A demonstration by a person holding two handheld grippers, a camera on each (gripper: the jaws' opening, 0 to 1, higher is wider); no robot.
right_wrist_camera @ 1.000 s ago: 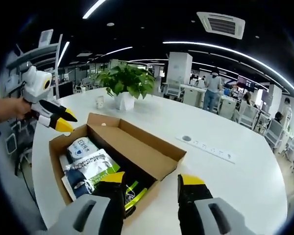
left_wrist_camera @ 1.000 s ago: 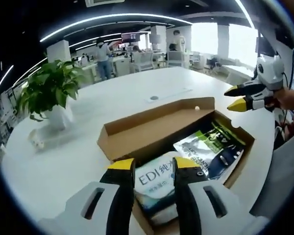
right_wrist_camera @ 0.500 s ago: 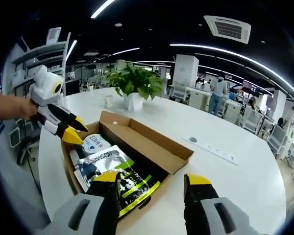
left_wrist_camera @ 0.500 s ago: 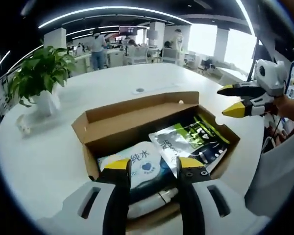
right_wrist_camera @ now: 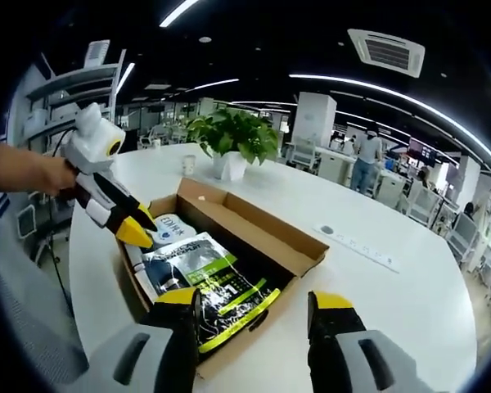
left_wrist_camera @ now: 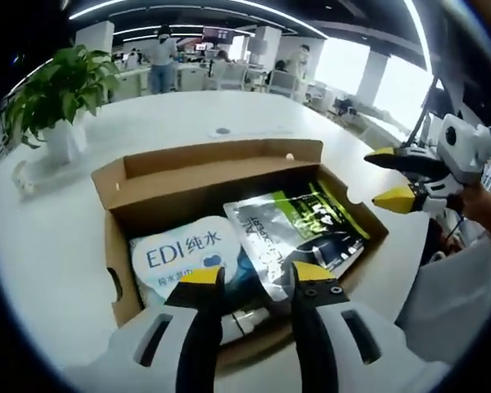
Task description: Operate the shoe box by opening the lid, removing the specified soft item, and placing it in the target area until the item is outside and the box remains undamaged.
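Note:
An open cardboard shoe box (left_wrist_camera: 139, 182) (right_wrist_camera: 293, 239) sits on the white table. Inside lie a soft white pack (left_wrist_camera: 180, 253) (right_wrist_camera: 170, 226) printed "EDI" in blue and a glossy green-and-black pouch (left_wrist_camera: 299, 228) (right_wrist_camera: 221, 280). My left gripper (left_wrist_camera: 254, 281) stands open just over the box's near edge, its yellow tips above the white pack; in the right gripper view it (right_wrist_camera: 137, 228) hangs over the box's left end. My right gripper (right_wrist_camera: 254, 304) is open above the box's near corner, and in the left gripper view it (left_wrist_camera: 395, 176) hovers beside the box's right side.
A potted green plant (left_wrist_camera: 53, 92) (right_wrist_camera: 236, 139) stands on the round white table (left_wrist_camera: 188, 123) beyond the box. A power strip (right_wrist_camera: 358, 246) is set into the tabletop. A small white cup (right_wrist_camera: 187, 164) stands near the plant. People and desks are far behind.
Both views have closed in on the box. My left gripper has come lower over the white pack's end; the right gripper has stayed open beside the box.

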